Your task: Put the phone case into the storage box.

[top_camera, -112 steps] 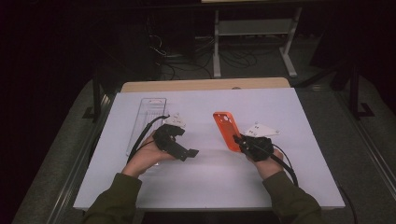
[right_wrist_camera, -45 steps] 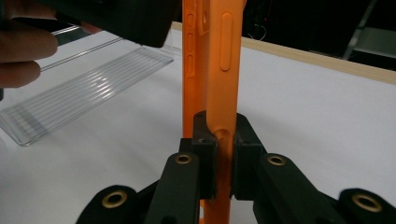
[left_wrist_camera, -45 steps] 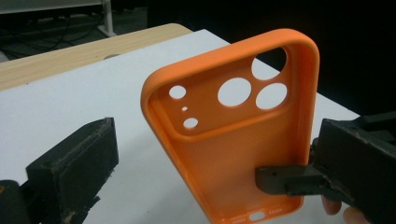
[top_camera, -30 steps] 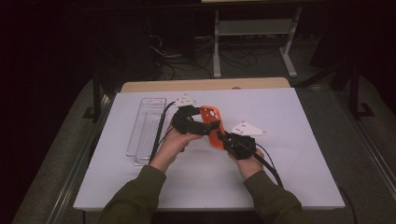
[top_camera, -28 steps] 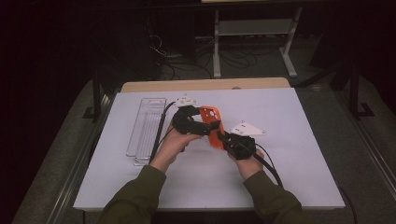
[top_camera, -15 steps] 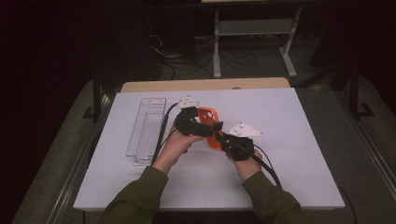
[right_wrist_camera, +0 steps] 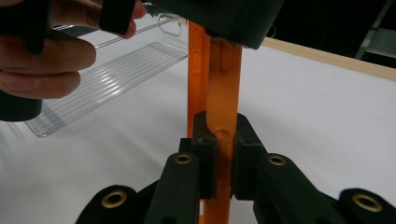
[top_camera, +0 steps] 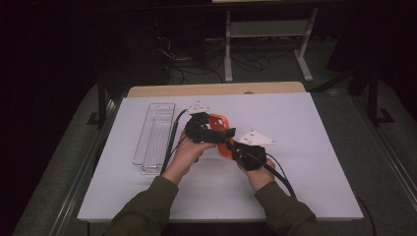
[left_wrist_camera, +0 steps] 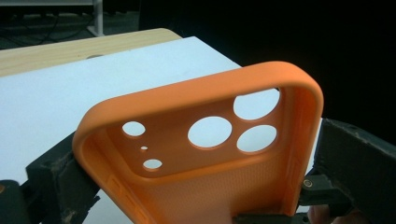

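Closing in from 9 o'clock, the left claw [top_camera: 220,135] now clamps the case [top_camera: 220,129] across its width. Right claw [top_camera: 234,145] grips its lower edge, so a handover looks set

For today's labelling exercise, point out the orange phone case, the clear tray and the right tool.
orange phone case [left_wrist_camera: 219,186], left gripper view, inner back wall.
clear tray [top_camera: 153,132], high view, ribbed floor.
right tool [right_wrist_camera: 219,175], right gripper view, between its tips.

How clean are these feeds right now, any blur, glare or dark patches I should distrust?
High view: white table evenly lit, surroundings nearly black, grippers small and soft. Left gripper view: orange phone case sharp, its jaws at the edges dim; background black. Right gripper view: jaws shut on the case edge in focus, the hand at top left and clear tray slightly blurred, faint glare on the tray ribs.
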A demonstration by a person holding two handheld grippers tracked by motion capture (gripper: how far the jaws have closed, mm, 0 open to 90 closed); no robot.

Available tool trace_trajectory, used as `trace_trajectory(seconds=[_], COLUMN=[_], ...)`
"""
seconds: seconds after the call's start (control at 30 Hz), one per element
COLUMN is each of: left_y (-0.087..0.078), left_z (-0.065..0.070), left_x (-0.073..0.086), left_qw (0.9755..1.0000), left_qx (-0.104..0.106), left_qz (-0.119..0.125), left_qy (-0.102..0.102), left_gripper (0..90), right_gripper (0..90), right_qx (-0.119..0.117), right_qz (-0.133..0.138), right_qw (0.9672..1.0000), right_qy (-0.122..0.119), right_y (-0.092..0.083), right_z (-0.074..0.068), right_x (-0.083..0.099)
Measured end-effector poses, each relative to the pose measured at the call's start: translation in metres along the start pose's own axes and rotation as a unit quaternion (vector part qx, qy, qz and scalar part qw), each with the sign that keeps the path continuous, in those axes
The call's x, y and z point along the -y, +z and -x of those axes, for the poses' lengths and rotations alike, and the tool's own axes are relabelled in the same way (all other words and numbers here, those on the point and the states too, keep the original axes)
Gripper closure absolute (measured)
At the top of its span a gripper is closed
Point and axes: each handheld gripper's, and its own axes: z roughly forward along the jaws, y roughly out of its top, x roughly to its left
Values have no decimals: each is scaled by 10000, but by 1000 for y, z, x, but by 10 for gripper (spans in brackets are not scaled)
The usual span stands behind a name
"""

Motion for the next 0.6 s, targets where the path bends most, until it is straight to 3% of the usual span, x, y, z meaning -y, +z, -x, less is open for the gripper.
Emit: trace_trajectory(seconds=[0.17, 0.23, 0.4, 0.6], left_y=[1, -1, -4, -4], left_z=[0, 0, 0, 0], left_x=[1, 1, 0, 1], left_qw=[10000, 9999, 9997, 9998], left_qx=[-59, -151, -185, -170], left_qz=[-11, 43, 91, 114], left_qy=[-52, -41, -111, -80], left_gripper=[4, 46, 109, 117], right_gripper=[808, 808, 808, 806], right_qx=[-21, -6, 13, 17], right_qz=[-12, -28, -10, -18], right_qw=[10000, 10000, 10000, 9999], right_qy=[-17, -28, -80, -117], right_y=[1, 1, 1, 1], right_z=[-2, -2, -2, -3], right_x=[0, 1, 1, 1])
